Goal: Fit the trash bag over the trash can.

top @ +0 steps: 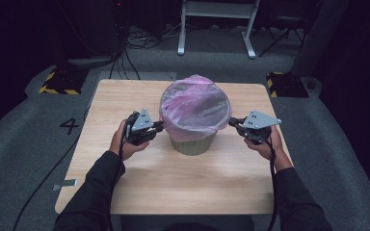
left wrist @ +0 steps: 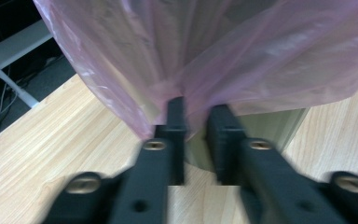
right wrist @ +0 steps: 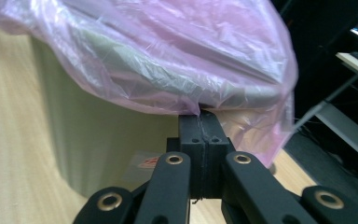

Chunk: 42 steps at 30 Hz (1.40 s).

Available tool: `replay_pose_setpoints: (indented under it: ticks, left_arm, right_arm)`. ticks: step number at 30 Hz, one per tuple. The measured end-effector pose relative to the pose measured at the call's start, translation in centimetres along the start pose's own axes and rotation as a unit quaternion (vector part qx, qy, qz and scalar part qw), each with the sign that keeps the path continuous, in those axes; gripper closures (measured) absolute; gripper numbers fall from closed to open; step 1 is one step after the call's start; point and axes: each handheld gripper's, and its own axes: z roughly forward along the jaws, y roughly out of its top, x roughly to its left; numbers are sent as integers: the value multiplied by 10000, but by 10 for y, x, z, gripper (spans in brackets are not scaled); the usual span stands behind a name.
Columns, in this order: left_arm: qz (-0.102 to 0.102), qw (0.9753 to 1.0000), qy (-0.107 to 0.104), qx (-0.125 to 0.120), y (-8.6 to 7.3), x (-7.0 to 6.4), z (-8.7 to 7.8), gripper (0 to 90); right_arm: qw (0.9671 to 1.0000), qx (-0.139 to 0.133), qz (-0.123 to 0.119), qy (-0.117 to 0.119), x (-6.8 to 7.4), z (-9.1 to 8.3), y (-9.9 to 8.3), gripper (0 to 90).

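Bin: a small pale waste bin (top: 193, 143) stands near the middle of the wooden table (top: 173, 187), a little toward the far edge, between the two hands.
Liner: a pink plastic bag (top: 195, 107) is draped over the bin's mouth, its hem hanging loose down the outside wall.
Left gripper (top: 158, 127): at the bin's left side; in the left gripper view its jaws stand a little apart with a pucker of bag hem (left wrist: 189, 100) between the tips. Closing, I'd say, but not clamped.
Right gripper (top: 233, 122): at the bin's right side; in the right gripper view the jaws are pressed flat together with the bag's edge (right wrist: 196, 110) pinched at the tips.
Step in hand: looks like taking both sides of the hem to settle or lift the liner.
Doing it well: close the left jaws fully on the film alone, not the bin wall. Then move both hands together and evenly, since thin film tears under a one-sided tug, and the light bin could tip.
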Motion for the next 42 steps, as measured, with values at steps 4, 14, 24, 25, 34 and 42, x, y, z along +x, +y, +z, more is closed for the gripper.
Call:
replay_pose_setpoints:
  ticks: [4, 14, 24, 25, 34, 42]
  left_arm:
    - [136, 9997, -61, 179, -2, -2, 4, 899]
    - [252, 9959, -26, 867, -23, -1, 29, 900]
    - [-354, 9977, 360, 454, -30, 9, 20, 630]
    - [-435, 9975, 416, 362, -30, 10, 16, 532]
    - [-854, 9958, 310, -140, -27, 1, -36, 178]
    - [-838, 9951, 138, 506, -41, -22, -40, 180]
  right_arm:
    - [9999, 42, 33, 161, 4, 1, -6, 900]
    - [9980, 439, 132, 431, 14, 18, -30, 900]
    - [9945, 725, 584, 479, 8, 32, -52, 855]
    - [9945, 626, 678, 494, 7, 29, -52, 816]
    - [9868, 75, 1410, 789, -10, -19, -46, 273]
    - [9865, -329, 1479, 618, -19, -51, -20, 249]
